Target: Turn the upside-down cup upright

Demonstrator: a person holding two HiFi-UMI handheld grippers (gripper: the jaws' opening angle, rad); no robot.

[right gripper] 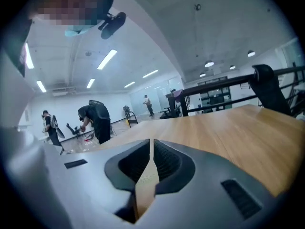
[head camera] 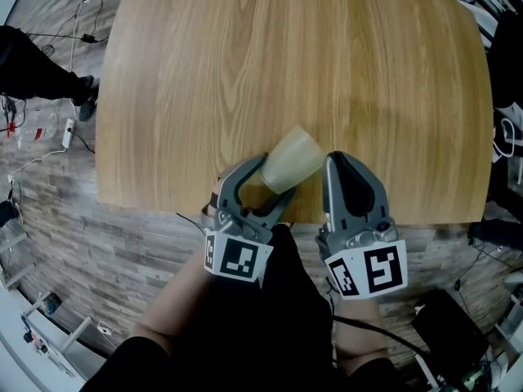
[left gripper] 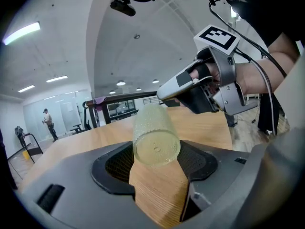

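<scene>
A translucent, pale yellow dimpled cup (head camera: 296, 160) is held tilted just above the wooden table (head camera: 286, 55), close to its near edge. My left gripper (head camera: 276, 178) is shut on the cup's base end, and the mouth points away from me. In the left gripper view the cup (left gripper: 153, 136) sits between the two pads with its round bottom facing the camera. My right gripper (head camera: 333, 158) is just right of the cup, shut with nothing between its pads (right gripper: 162, 159). The same gripper (left gripper: 164, 90) shows in the left gripper view, above and behind the cup.
The table's near edge (head camera: 392, 219) runs right under both grippers. Cables (head camera: 49, 137) lie on the floor at the left and a black box (head camera: 445, 325) at the lower right. A black rail (right gripper: 224, 87) stands past the table's far side, with people working farther off.
</scene>
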